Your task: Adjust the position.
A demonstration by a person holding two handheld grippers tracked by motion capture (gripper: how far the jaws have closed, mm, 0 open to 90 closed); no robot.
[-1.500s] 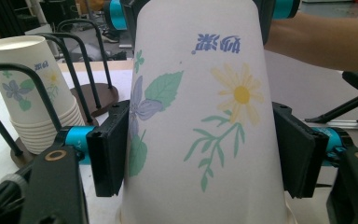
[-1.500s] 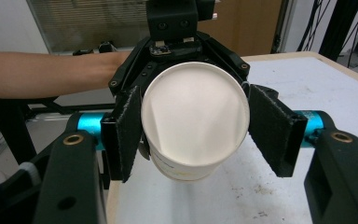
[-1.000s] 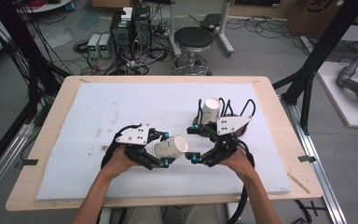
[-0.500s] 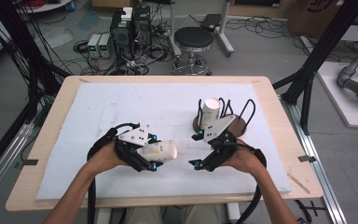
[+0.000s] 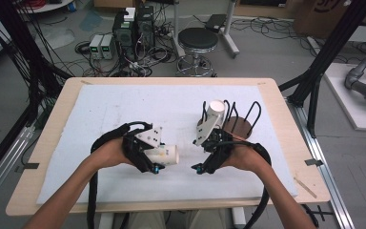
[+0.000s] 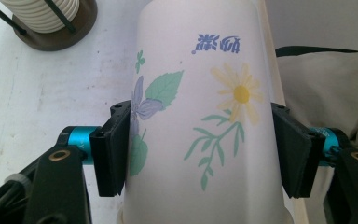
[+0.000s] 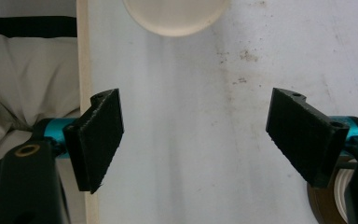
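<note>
Near the front edge of the table (image 5: 267, 88), the left gripper (image 5: 158, 162) clamps a flowered paper cup (image 6: 200, 121), its long axis lying sideways toward the right gripper (image 5: 201, 155), which is empty with jaws spread wide. A wire cup rack (image 5: 240, 125) stands just behind.

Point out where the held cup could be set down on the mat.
Bare: the white mat far-left, from the left gripper to the table's back edge, and the strip between both grippers. Crowded: the wire cup rack and right gripper.
</note>
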